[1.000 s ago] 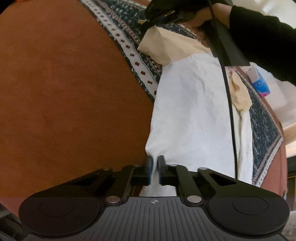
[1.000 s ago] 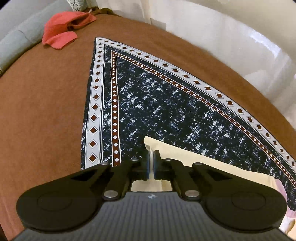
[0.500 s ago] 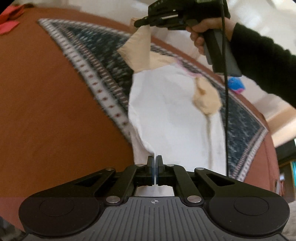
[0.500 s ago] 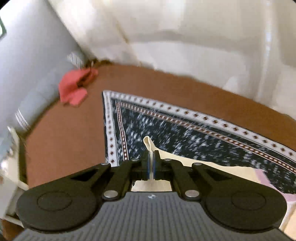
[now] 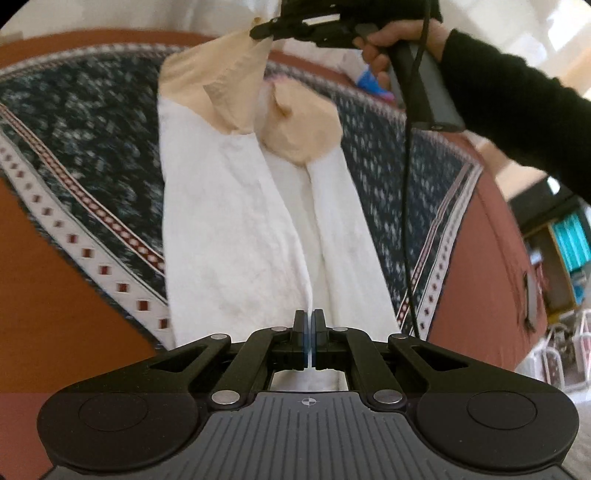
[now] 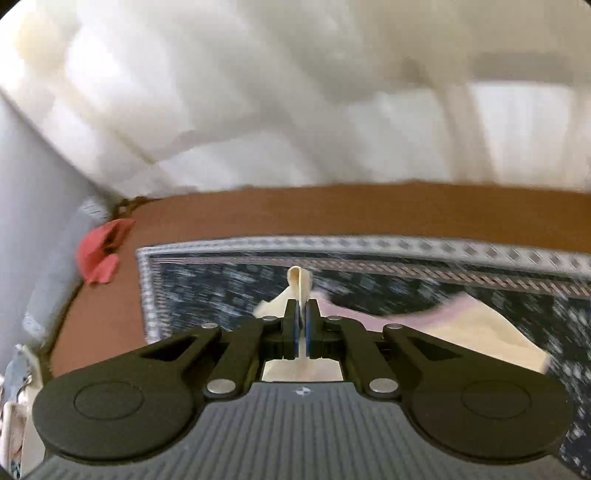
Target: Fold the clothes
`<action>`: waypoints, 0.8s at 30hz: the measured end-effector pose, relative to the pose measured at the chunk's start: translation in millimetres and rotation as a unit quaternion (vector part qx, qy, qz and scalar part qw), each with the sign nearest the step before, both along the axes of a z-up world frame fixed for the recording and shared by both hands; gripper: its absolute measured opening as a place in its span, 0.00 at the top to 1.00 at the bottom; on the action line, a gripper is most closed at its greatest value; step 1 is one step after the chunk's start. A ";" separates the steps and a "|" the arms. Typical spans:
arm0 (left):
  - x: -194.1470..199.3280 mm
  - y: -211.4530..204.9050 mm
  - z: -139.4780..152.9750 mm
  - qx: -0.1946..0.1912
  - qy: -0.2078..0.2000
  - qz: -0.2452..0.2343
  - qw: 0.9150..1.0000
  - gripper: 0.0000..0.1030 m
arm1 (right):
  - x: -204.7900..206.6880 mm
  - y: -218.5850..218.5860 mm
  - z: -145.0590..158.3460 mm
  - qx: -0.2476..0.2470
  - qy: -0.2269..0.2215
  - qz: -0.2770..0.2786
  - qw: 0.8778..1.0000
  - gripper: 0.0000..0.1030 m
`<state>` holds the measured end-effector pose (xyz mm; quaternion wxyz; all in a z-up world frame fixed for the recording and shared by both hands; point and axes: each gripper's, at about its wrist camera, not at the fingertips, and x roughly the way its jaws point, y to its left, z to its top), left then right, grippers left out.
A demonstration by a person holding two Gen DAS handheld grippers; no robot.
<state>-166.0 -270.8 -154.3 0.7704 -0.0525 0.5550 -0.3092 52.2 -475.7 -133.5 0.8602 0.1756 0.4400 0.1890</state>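
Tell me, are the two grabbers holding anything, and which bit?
Yes, both hold the white garment. The left gripper pinches its white bottom edge. The right gripper pinches a tan end at the top, lifted above the patterned cloth.

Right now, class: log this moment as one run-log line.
left gripper: shut on garment | right gripper: shut on garment | garment: lifted over patterned cloth

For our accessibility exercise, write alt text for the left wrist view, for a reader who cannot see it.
The left hand-held gripper is shut on the near edge of a white and beige garment, while the right hand-held gripper, gripped by a hand in a black sleeve, pinches its far beige end. The garment stretches over a dark patterned cloth on a brown surface.
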 end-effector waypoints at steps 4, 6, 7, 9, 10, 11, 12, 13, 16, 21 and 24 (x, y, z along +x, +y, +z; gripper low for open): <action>1.3 -11.3 -10.4 0.019 0.011 -0.011 1.000 1.00 | -11.4 -20.8 -22.0 -0.007 0.021 -0.025 0.999 0.96; -0.4 -15.1 -12.9 0.029 0.011 -0.017 0.999 0.98 | -17.1 -29.0 -29.8 -0.001 0.028 -0.039 0.999 0.96; -1.3 -17.5 -13.8 0.034 0.010 -0.021 0.999 0.97 | -18.8 -32.3 -32.9 0.004 0.029 -0.045 0.999 0.96; -2.3 -20.8 -16.1 0.042 0.011 -0.024 0.999 0.97 | -20.1 -37.5 -38.7 0.010 0.032 -0.054 0.998 0.96; -3.0 -22.2 -16.3 0.046 0.011 -0.026 0.999 0.97 | -20.5 -40.9 -40.7 0.011 0.034 -0.058 0.998 0.96; -4.0 -23.2 -16.0 0.048 0.009 -0.027 0.998 0.97 | -20.9 -42.9 -41.6 0.013 0.033 -0.064 0.997 0.96; -5.0 -24.3 -15.7 0.051 0.007 -0.029 0.998 0.97 | -22.9 -46.4 -42.1 0.019 0.031 -0.073 0.997 0.96; -6.3 -24.1 -14.9 0.052 0.005 -0.030 0.998 0.97 | -25.4 -50.0 -42.0 0.027 0.027 -0.082 0.996 0.97; -10.5 -22.1 -12.0 0.056 0.000 -0.031 0.998 0.97 | -35.6 -61.3 -36.8 0.056 0.007 -0.104 0.993 0.97; -10.2 -26.3 -22.4 0.068 0.019 -0.041 0.997 0.78 | -35.7 -60.6 -36.3 0.047 0.013 -0.092 0.995 0.94; -11.8 -28.5 -28.2 0.072 0.024 -0.046 0.996 0.74 | -35.4 -48.2 -39.8 0.040 0.019 -0.084 0.995 0.84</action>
